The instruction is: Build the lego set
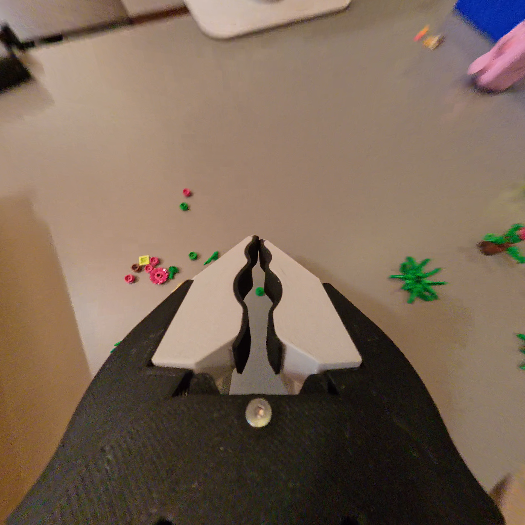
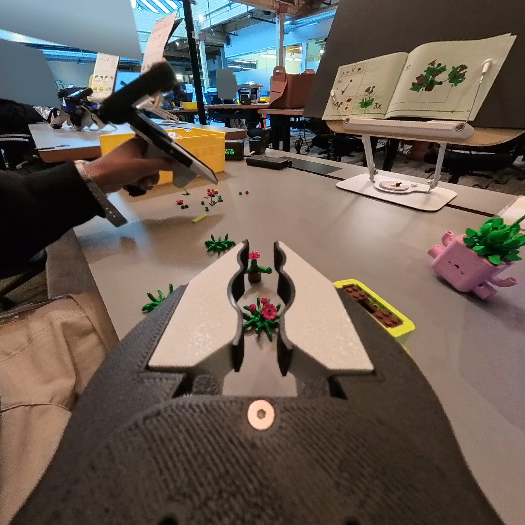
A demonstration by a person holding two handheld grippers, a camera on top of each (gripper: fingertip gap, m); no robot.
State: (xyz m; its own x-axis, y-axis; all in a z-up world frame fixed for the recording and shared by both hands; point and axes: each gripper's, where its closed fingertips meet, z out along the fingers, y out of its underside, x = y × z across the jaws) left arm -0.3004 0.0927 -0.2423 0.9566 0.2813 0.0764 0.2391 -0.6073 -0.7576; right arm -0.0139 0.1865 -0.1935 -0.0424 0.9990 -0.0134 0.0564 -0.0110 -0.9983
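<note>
The lego set lies scattered in parts across a grey table (image 2: 326,227). Nearest the right gripper (image 2: 260,247), seen through the gap of its parted, empty fingers, are a green leafy cluster with magenta flowers (image 2: 261,315) and, just beyond it, a small upright stem with one magenta flower on a brown base (image 2: 254,265). Green spiky leaf pieces (image 2: 219,243) lie to the left of those, and another (image 2: 156,298) sits closer to the table edge. To the right, partly behind the gripper body, is a lime-yellow planter box with brown bricks inside (image 2: 375,309), and farther right a pink block-shaped pot (image 2: 460,267) lies tilted with green foliage in its top. The left gripper (image 1: 258,240) hangs above the table with its fingertips pressed together and nothing visible between them; below and to its left is a loose group of small magenta, green and yellow pieces (image 1: 153,270). At the far side stands an open instruction booklet (image 2: 420,82) on a white stand (image 2: 397,193), with a yellow bin (image 2: 199,147) to the left.
</note>
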